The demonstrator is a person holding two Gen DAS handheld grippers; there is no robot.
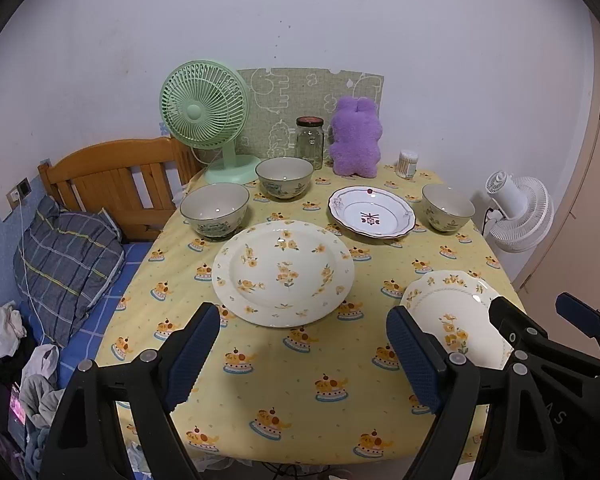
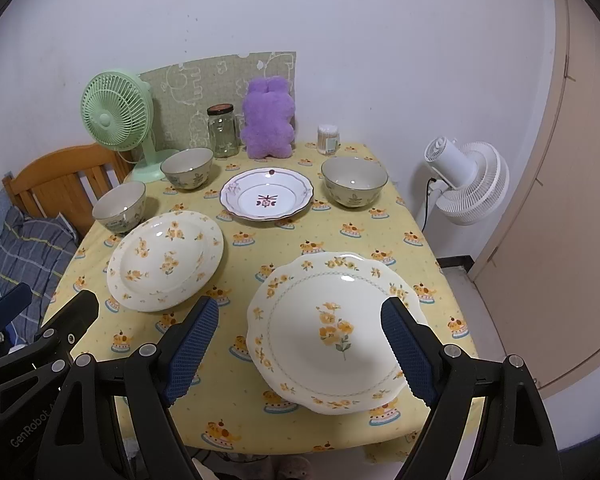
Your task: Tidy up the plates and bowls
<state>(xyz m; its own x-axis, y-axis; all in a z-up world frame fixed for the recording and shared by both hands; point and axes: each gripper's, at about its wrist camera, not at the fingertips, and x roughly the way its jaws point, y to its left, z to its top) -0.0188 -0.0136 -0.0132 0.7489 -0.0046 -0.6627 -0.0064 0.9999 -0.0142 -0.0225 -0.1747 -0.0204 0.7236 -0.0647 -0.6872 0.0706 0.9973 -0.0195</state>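
Yellow cloth table [image 2: 284,240] w/ glossy scalloped plate [image 2: 328,332]; both grippers' ribbed fingers [image 2: 408,344] spread apart.

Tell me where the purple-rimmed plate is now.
In both views the purple-rimmed plate lies at the table's far side, between two bowls, before the purple plush toy.

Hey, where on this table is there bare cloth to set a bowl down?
Bare cloth lies along the near edge, before the round floral plate and left of the scalloped plate. The back row, from green fan to jar to purple plush, is crowded.
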